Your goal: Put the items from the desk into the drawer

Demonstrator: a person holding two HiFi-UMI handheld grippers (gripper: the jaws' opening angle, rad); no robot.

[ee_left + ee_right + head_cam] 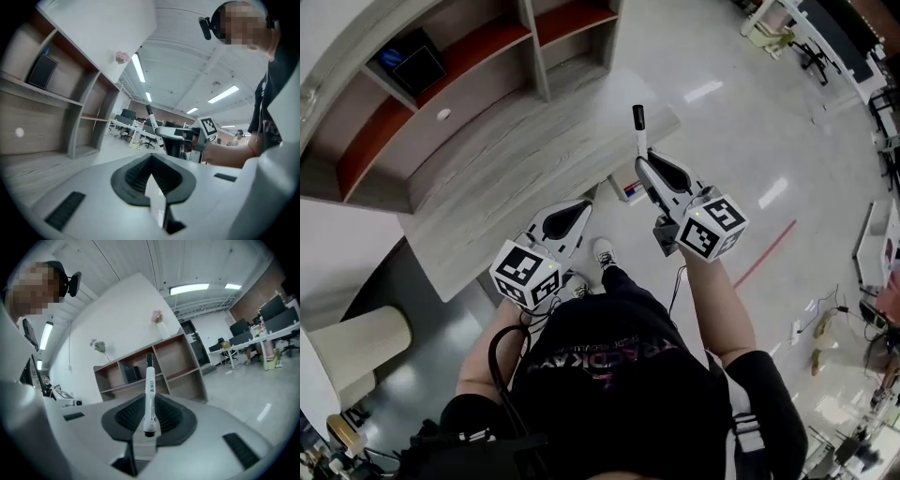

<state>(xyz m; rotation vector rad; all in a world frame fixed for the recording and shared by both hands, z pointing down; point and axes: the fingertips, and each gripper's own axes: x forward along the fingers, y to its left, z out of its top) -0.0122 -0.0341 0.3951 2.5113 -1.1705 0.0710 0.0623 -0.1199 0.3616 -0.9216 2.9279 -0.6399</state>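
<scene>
A white marker pen with a black cap [640, 131] sticks out forward from my right gripper [649, 167], which is shut on its lower end and held above the right corner of the wooden desk [516, 164]. In the right gripper view the marker [150, 385] stands upright between the black pads [126, 416]. My left gripper [579, 210] hovers off the desk's near edge, its jaws together with nothing in them [151, 158]. The left gripper view also shows the right gripper [174, 134] with the marker [151, 115]. No drawer can be made out.
A shelf unit [487, 52] rises behind the desk, with a black box [417, 64] in one compartment. A small white, red and blue thing [629, 191] shows below the desk's right edge. Shiny floor and office desks [825, 37] lie to the right.
</scene>
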